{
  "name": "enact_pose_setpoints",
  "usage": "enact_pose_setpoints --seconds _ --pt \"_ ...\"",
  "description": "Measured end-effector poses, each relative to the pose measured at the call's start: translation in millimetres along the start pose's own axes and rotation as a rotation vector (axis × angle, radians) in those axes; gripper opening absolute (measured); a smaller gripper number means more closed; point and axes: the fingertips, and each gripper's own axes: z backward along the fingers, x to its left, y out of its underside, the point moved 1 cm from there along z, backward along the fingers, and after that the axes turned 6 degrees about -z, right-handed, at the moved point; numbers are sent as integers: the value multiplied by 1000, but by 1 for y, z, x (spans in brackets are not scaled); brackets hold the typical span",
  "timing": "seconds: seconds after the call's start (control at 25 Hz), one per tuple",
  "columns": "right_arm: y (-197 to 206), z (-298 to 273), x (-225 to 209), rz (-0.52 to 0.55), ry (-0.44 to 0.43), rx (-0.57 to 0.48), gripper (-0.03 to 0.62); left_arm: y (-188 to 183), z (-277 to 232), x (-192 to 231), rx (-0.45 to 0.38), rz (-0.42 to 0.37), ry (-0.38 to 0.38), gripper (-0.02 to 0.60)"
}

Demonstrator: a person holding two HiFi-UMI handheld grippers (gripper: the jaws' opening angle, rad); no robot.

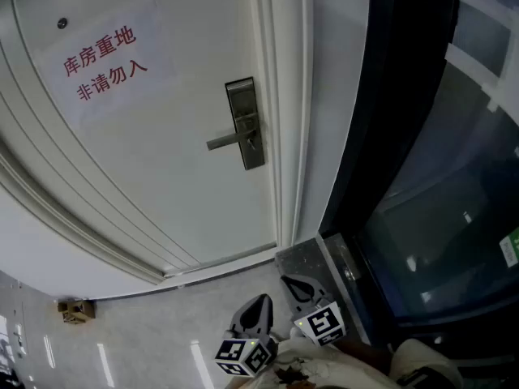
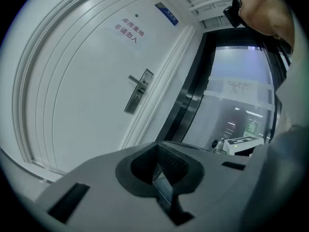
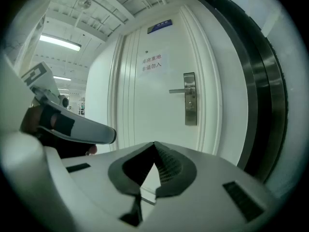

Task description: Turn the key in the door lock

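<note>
2 closed, empty: left gripper [image 1: 259, 305], right gripper [image 1: 298, 285]; door lock [image 1: 245, 122] well ahead, key unclear.

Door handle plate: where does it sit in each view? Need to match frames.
Head view: handle plate near centre, slightly above middle.
Left gripper view: left of centre, above middle.
Right gripper view: right of centre, mid-height.
Shared landmark: red-lettered notice, above-left of the handle plate in all three.
</note>
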Motion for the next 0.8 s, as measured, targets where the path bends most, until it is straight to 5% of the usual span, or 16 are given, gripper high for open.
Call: enact_pose_setpoints --seconds 0.44,0.8 --pt "2 14 -22 -43 3 -5 6 7 -18 -18 27 4 8 6" --pt "19 -14 -28 -105 -159 30 8 17 -44 6 74 69 -42 6"
